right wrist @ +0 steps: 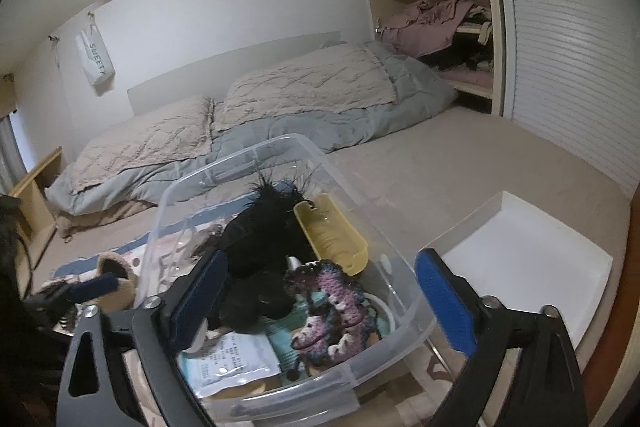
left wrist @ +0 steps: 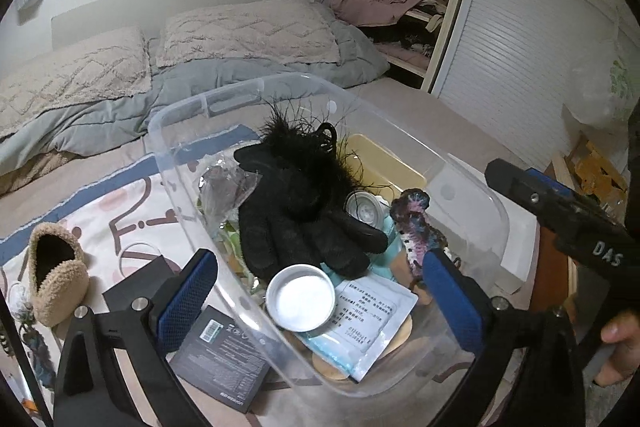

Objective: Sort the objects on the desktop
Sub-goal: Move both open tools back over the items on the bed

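clear bin (left wrist: 476, 195) rim between wide jaws

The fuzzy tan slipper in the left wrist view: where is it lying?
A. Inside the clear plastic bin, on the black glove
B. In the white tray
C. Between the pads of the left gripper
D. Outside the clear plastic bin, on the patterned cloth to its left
D: the fuzzy tan slipper lies on the patterned cloth, left of the clear plastic bin and outside its wall; no gripper touches it.
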Demonstrator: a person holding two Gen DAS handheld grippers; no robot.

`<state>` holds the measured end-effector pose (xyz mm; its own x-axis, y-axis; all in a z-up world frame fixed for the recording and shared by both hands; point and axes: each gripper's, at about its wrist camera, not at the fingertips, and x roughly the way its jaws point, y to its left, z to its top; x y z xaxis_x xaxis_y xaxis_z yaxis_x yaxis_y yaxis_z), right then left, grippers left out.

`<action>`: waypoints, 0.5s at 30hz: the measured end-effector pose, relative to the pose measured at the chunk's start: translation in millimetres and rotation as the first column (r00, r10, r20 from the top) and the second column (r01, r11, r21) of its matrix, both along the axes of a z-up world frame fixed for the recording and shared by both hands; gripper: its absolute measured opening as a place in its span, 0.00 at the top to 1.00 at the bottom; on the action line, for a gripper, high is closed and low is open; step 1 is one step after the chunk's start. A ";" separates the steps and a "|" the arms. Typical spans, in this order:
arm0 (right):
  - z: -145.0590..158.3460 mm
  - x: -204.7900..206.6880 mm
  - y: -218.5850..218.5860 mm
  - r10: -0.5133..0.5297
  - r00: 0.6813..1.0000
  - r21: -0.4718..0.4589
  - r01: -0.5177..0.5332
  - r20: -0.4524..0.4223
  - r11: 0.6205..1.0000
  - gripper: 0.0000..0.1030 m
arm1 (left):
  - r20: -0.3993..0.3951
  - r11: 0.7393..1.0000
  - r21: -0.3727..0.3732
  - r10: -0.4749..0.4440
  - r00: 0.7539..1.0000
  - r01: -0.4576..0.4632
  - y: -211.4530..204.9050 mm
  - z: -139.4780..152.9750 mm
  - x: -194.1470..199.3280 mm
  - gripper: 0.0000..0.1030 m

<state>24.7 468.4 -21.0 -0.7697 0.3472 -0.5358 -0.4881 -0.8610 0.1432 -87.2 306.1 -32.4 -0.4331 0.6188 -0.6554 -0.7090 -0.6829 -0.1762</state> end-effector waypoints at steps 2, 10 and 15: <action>-1.8 -0.1 -2.4 -0.004 1.000 0.034 0.004 -0.007 0.999 0.00 | -0.009 1.000 0.001 0.006 1.000 -0.006 -5.9 2.0 0.4 0.00; -3.5 -8.3 -12.6 0.024 1.000 0.056 -0.023 -0.015 0.998 0.00 | -0.049 0.997 0.015 0.082 0.995 -0.082 -42.7 12.5 -1.4 0.00; -0.1 -14.8 -27.9 0.060 0.998 0.062 -0.057 -0.033 0.996 0.00 | -0.083 0.990 0.010 0.144 0.986 -0.144 -76.3 19.6 -7.5 0.00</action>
<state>9.9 440.5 -21.1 -0.8074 0.3324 -0.4874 -0.4323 -0.8956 0.1054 -94.8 229.8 -12.8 -0.5710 0.5487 -0.6107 -0.6158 -0.7782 -0.1234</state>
